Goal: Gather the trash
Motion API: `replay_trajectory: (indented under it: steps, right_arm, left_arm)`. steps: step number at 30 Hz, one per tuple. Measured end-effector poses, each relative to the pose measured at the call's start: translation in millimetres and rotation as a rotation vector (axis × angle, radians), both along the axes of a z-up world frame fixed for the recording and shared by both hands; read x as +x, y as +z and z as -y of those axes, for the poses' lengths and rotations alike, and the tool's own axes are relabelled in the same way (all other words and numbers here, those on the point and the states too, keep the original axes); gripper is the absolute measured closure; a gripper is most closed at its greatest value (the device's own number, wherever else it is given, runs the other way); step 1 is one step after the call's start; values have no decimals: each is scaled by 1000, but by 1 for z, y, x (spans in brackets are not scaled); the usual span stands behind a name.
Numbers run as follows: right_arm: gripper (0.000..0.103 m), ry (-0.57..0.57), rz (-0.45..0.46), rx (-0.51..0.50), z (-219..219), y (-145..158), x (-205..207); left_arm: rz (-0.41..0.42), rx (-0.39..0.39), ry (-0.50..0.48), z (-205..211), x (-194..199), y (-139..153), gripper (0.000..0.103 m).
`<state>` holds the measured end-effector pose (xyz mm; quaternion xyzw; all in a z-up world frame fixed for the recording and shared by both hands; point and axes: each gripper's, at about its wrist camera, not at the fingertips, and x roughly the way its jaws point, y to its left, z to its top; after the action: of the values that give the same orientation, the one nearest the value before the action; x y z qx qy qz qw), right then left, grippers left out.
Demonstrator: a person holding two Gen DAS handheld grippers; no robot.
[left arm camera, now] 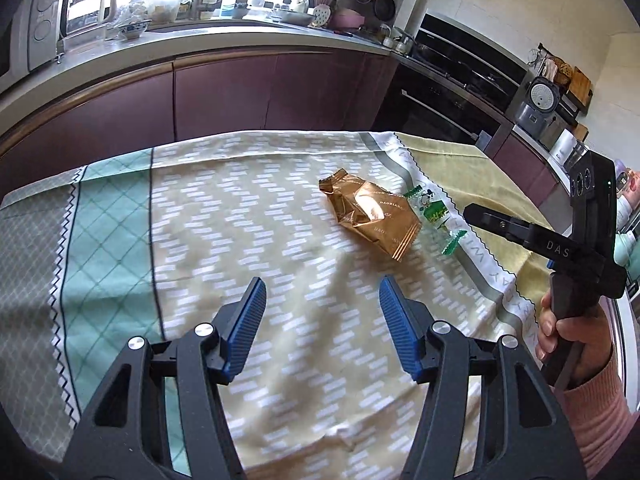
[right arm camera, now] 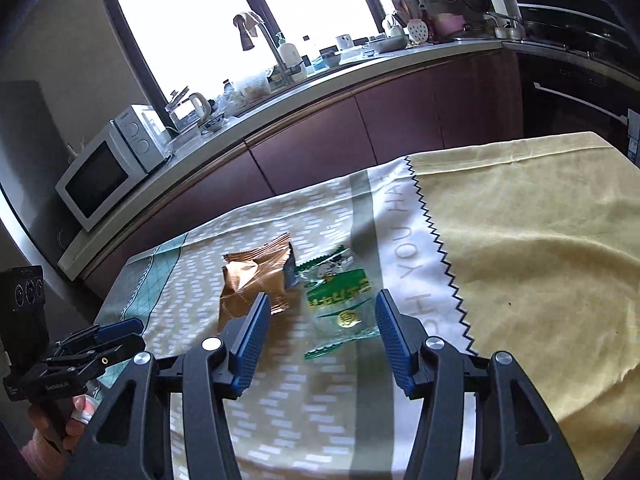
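Observation:
A crumpled gold foil wrapper (left arm camera: 370,216) lies on the patterned tablecloth, with a clear green-printed wrapper (left arm camera: 434,212) touching its right side. In the right wrist view the gold wrapper (right arm camera: 256,280) is left of the green wrapper (right arm camera: 338,296). My left gripper (left arm camera: 322,292) is open and empty, short of the gold wrapper. My right gripper (right arm camera: 320,308) is open, its tips on either side of the green wrapper's near end, above the cloth. The right gripper also shows from the side in the left wrist view (left arm camera: 480,216).
The table wears a cloth with teal, beige and yellow panels (right arm camera: 520,264). Behind it runs a kitchen counter (left arm camera: 240,40) with purple cabinets, a microwave (right arm camera: 108,168), a kettle, a sink and dishes. An oven and a rice cooker (left arm camera: 536,104) stand to the right.

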<state>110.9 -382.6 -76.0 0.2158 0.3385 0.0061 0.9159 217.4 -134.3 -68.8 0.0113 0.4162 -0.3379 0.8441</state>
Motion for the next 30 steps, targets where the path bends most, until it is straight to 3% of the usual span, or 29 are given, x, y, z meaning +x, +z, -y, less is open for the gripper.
replay_trajectory:
  steps: [6,18,23,25,27,30]
  right_arm:
    - [49,5,-49,39,17,-17,12]
    - [49,64,-71,61,12,-27,28]
    - [62,68,-68,74,13,-27,25]
    - [72,74,-67,79,12,-27,24]
    - [77,80,-68,80,12,-27,24]
    - [86,91,-65,87,10,-28,23]
  left_arm:
    - [-41,14,-17,38,21,-10,45]
    - [-114,24,-9,78,62,-26,47]
    - [-135,25,-27,86,69,-32,55]
    - [-136,28,-32,90,69,-33,59]
    - [-151,21,-44,96,71,-35,74]
    - [-155,22,-49,103,67,-38,79]
